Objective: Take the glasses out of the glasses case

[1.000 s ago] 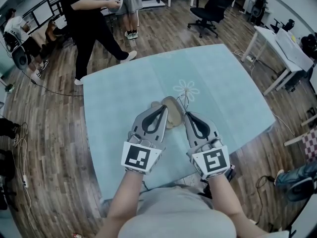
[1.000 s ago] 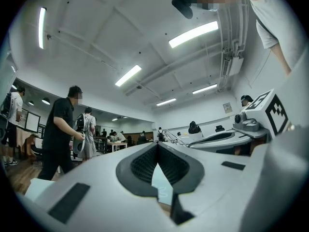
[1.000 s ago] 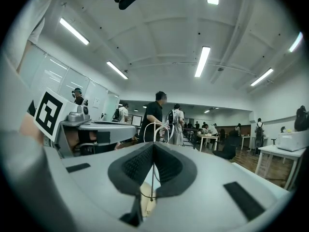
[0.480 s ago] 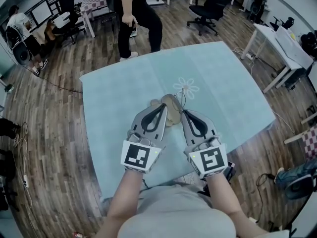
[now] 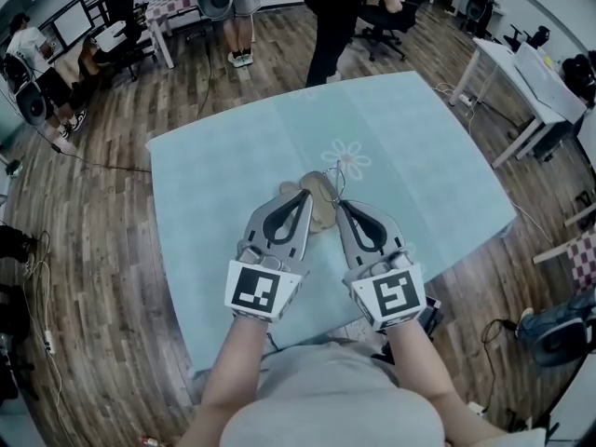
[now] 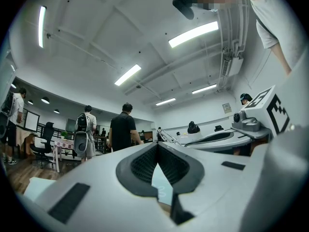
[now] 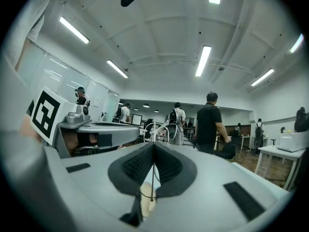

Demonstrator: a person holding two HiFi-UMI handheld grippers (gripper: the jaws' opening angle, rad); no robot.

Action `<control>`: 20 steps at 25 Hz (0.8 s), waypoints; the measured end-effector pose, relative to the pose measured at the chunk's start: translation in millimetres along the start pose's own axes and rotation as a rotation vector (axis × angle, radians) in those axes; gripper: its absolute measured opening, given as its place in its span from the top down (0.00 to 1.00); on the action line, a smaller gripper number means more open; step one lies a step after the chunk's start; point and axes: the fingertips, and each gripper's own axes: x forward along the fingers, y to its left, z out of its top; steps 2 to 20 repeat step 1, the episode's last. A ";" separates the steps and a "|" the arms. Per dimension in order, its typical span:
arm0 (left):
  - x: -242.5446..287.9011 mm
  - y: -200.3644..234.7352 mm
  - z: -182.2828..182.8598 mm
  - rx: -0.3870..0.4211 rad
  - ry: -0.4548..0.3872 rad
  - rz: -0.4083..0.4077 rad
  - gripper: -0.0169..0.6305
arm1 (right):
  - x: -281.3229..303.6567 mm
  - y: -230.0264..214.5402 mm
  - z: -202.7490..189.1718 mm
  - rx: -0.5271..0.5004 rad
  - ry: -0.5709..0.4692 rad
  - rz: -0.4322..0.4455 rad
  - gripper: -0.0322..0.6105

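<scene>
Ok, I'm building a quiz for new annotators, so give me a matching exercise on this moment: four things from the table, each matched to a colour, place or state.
Things:
1 glasses
2 glasses case
3 flower print
4 tablecloth

Descriptions:
a tan, lying on the cloth
b light blue, covering the table
c thin wire pinched in the right gripper
d white, on the cloth beyond the case

Pairs: 1-c; 2-a; 3-d; 4-b
</scene>
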 end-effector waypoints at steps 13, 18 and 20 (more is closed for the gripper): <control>0.0 -0.1 0.7 0.000 -0.001 0.000 0.96 | 0.2 0.1 0.4 0.000 0.001 0.001 0.94; 0.0 -0.1 0.7 0.000 -0.001 0.000 0.96 | 0.2 0.1 0.4 0.000 0.001 0.001 0.94; 0.0 -0.1 0.7 0.000 -0.001 0.000 0.96 | 0.2 0.1 0.4 0.000 0.001 0.001 0.94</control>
